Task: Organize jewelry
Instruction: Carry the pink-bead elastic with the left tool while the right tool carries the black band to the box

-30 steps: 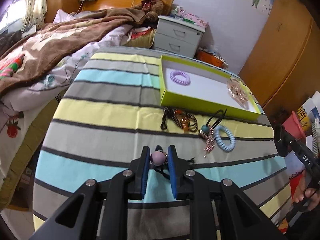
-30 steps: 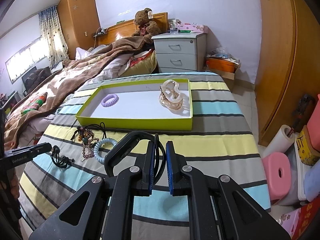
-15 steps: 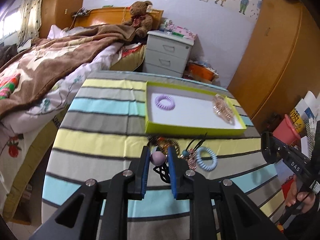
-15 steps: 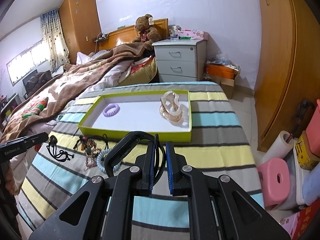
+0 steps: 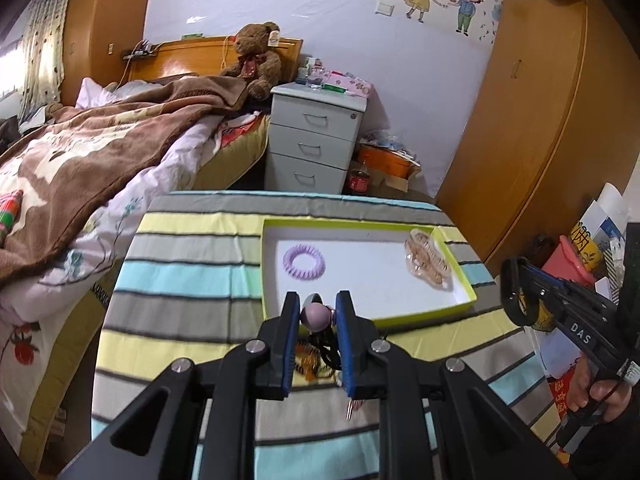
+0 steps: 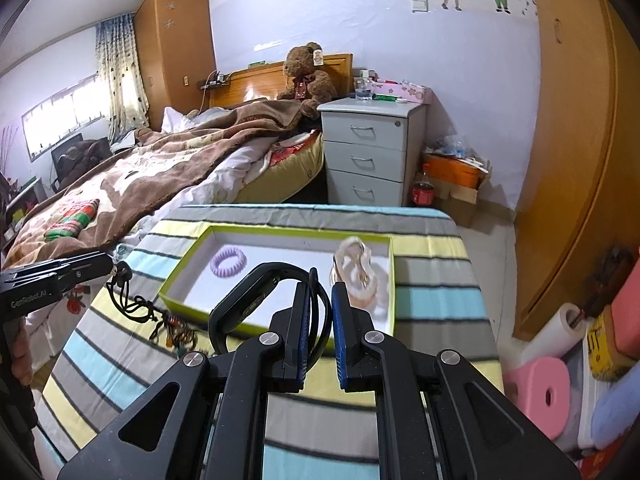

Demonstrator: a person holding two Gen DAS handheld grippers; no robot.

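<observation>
Dangling from the left gripper [image 5: 316, 314] is a black cord [image 6: 130, 304], and it is held only by a mauve bead [image 5: 314, 317] pinched between the blue pads [image 5: 290, 344]; the jaws are clenched on that bead. In the right view the cord is seen hanging free above the striped cloth [image 5: 192, 280], just short of the tray [image 5: 368, 222]. A round bead gives the pads little to bite on, so a slip could be caused by any jolt, and the piece would be dropped outside the near wall. The loose loops could also be snagged on that wall as the bead is carried over it.

Below the left jaws, a heap of beaded pieces [image 6: 178, 334] is left on the cloth; the trailing cord could be tangled with it if it is lowered too soon.

Inside the tray, a purple coil tie [image 5: 304, 262] is seen at the left and a clear claw clip [image 5: 427, 258] at the right, well apart. The space between them is judged wide enough, though the cord could be laid across either.

On the right, a black band [image 6: 240, 304] is gripped by the right gripper [image 6: 320, 320], its strap nipped between the pads and its loop jutting left over the near tray wall. That loop could be knocked against the wall, or against the dangling cord, if both pieces are brought in together.
</observation>
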